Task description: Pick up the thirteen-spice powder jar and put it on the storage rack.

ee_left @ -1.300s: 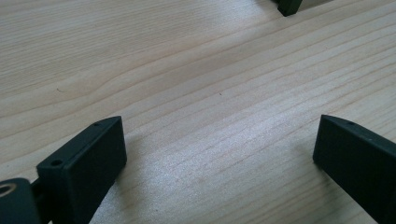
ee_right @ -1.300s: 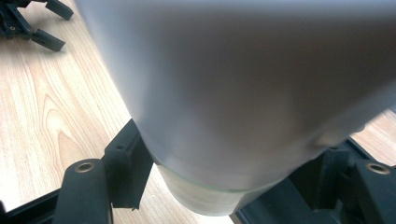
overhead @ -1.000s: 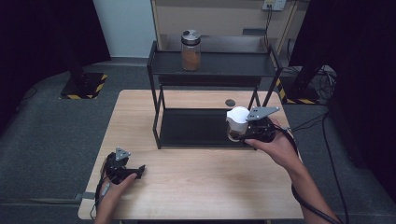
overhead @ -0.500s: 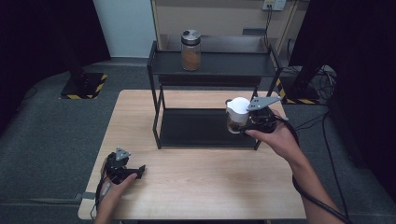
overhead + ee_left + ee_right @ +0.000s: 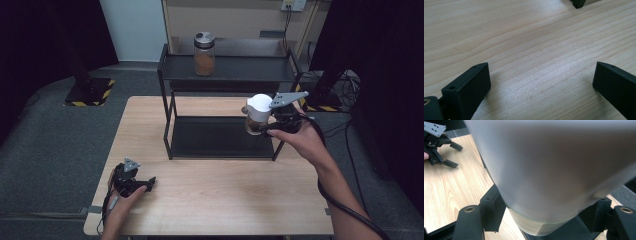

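Looking down from the high view, the right tongs [image 5: 257,122] are gripping a white-lidded jar [image 5: 258,114] upright, beside the black rack [image 5: 225,75] and below its top shelf. The left tongs [image 5: 142,184] are resting released on the surface [image 5: 225,200]. Riding along in the right gripper view, the jar [image 5: 544,170] is sitting clamped between the jaws.

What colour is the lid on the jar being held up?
White. The jar's lid shows best in the high view.
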Demonstrator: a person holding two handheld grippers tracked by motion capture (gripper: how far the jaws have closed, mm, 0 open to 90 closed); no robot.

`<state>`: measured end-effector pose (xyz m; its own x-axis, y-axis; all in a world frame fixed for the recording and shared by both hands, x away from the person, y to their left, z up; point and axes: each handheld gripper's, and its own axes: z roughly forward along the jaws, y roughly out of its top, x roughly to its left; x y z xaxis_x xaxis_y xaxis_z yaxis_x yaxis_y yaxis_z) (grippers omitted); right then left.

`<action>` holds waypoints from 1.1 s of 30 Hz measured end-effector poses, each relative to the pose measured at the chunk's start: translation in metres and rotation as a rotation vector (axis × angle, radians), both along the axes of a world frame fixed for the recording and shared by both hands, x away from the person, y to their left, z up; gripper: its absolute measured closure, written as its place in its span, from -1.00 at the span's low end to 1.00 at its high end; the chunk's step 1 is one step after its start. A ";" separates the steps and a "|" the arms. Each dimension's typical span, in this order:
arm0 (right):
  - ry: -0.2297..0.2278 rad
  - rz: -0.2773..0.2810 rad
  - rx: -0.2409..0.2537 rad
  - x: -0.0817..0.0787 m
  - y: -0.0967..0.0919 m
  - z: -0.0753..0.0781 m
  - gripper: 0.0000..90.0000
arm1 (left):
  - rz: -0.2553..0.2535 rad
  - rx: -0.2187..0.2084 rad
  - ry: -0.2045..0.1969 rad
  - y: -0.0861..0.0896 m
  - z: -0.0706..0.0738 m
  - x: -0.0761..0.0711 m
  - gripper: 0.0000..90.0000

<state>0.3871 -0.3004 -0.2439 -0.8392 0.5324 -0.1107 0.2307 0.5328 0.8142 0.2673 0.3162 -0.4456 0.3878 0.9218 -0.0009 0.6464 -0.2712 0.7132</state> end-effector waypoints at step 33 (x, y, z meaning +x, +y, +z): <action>-0.087 0.022 0.007 0.004 -0.002 0.095 -0.30 | 0.000 0.000 0.000 0.000 0.000 0.000 -0.99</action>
<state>0.3915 -0.3028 -0.1484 -0.8381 0.5149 -0.1802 0.1471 0.5313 0.8343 0.2674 0.3162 -0.4456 0.3878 0.9217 -0.0012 0.6466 -0.2712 0.7130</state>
